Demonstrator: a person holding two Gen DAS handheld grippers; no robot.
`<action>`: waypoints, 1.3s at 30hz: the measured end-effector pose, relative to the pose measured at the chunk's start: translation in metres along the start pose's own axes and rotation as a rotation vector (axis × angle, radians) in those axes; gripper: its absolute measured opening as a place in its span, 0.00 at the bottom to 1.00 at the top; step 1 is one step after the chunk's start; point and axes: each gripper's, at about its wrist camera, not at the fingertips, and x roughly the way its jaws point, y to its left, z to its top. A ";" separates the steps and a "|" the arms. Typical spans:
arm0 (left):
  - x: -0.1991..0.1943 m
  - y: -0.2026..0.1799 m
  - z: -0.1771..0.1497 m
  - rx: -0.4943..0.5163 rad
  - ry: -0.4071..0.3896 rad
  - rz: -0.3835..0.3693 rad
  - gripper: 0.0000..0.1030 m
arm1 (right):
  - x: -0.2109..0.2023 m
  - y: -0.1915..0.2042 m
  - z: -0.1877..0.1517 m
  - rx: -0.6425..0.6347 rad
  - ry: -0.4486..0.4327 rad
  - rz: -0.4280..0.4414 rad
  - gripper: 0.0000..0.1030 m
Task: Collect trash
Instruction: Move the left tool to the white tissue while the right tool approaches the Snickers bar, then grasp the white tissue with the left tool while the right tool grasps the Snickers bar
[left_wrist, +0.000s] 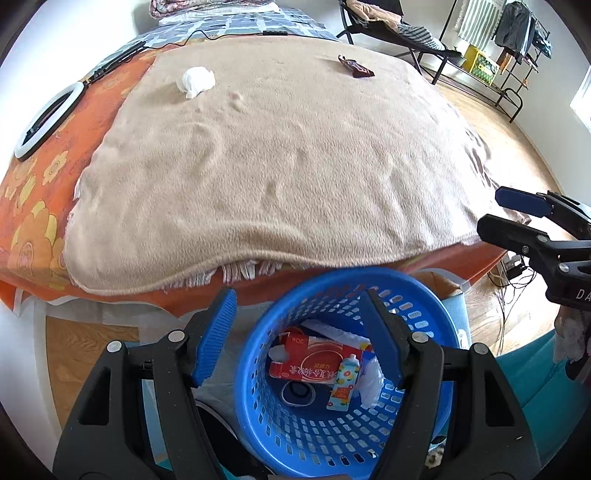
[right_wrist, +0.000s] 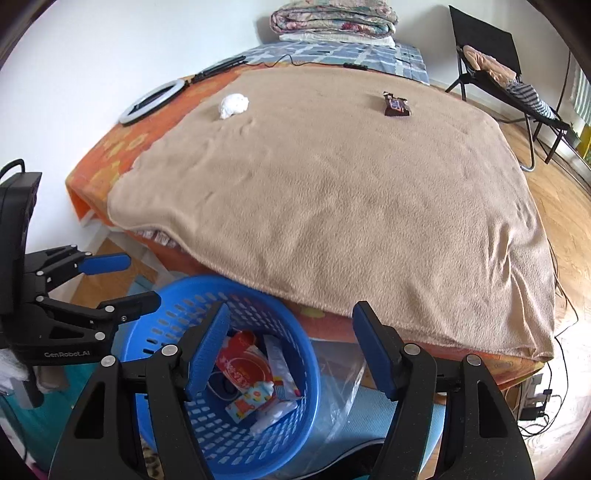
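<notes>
Left to collect: 2 pieces on the far half of the tan blanket (right_wrist: 332, 192). Crumpled white tissue (right_wrist: 233, 105) toward the far left, a shapeless wad with no real long axis and no facing. Dark candy wrapper (right_wrist: 396, 105) toward the far right, lying flat, long axis running roughly across the bed in the right wrist view, crimped ends out to either side. Well apart from each other, and from the near edge.

Already gathered in the blue basket (left_wrist: 255, 354): a red carton (left_wrist: 308, 363), a small printed pouch (left_wrist: 343, 386) and white paper, dropped loose at odd angles. Basket parked on the floor against the near edge of the bed, probably for short drops.

Left gripper (left_wrist: 299, 339) over the basket mouth, jaws wide apart, nothing between them. Right gripper (right_wrist: 291, 349) beside it, likewise spread and empty. Likely next: a reach across to the far pieces.
</notes>
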 end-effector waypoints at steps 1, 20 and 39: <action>-0.001 0.003 0.005 -0.006 -0.004 0.000 0.69 | -0.001 -0.002 0.006 -0.004 -0.017 -0.007 0.67; 0.026 0.090 0.149 -0.118 -0.118 0.072 0.69 | 0.033 -0.076 0.140 0.107 -0.158 -0.047 0.67; 0.089 0.125 0.216 -0.184 -0.102 0.111 0.69 | 0.147 -0.156 0.232 0.284 -0.082 -0.086 0.67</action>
